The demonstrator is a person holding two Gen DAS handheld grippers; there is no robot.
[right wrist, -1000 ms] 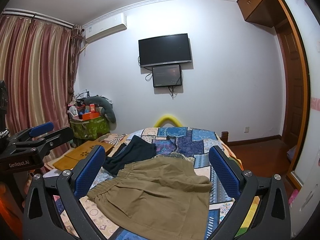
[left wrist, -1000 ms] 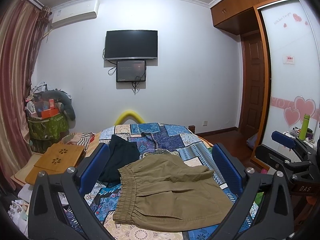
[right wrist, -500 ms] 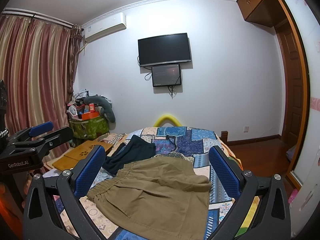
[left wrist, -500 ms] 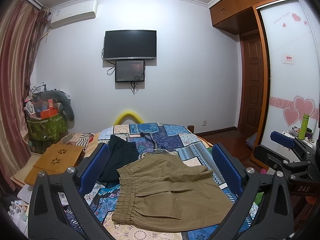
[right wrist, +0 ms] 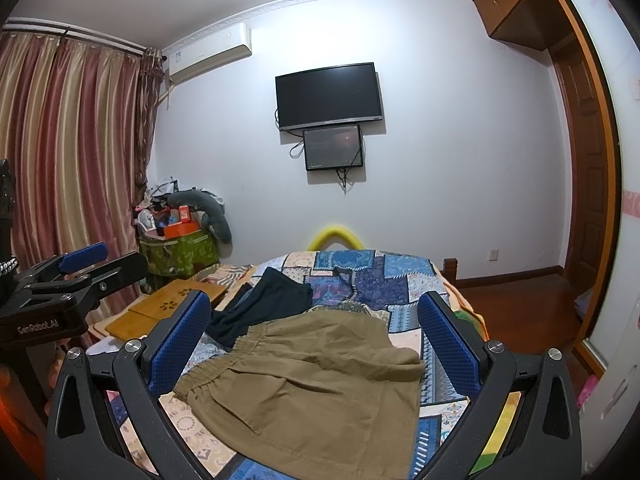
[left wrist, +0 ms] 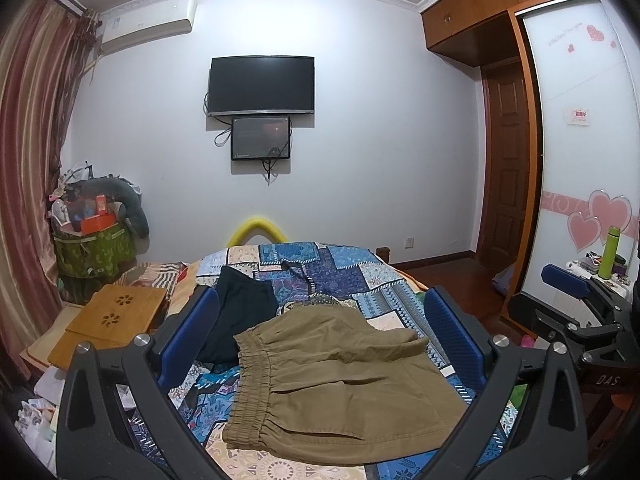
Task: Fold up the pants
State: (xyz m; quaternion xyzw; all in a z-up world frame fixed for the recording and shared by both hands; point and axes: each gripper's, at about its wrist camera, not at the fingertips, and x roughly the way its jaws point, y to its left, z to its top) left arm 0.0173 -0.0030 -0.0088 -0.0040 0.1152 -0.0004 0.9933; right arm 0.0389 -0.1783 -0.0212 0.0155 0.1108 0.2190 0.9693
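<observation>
Barely anything changes over the last second: both wrist views hold almost the same framing, with only a slight drift of the left camera, and the khaki pants (left wrist: 336,380) lie exactly as they did, so no fold has begun. They rest on the patchwork bedspread (left wrist: 352,276) near the bed's near end, waistband toward the left and its elastic gathered, the upper leg rumpled with a crease running across it. A dark garment (left wrist: 240,320) lies just beyond the waistband, touching or slightly under the khaki cloth; which of the two cannot be told.

The left gripper (left wrist: 320,344) hovers above the pants with its jaws spread wide and nothing between them. The right gripper (right wrist: 316,344) does the same, jaws wide apart and empty; its arm also shows at the right edge of the left view. Neither pad touches fabric.

The stillness reads as a pause before the first grasp. The task appears to be at its very start, and the likely next need is for each gripper to descend to an edge of the pants, probably the waistband and a hem. The rumpled leg may want smoothing first, and the dark garment so close could get pinched along with the waistband.
</observation>
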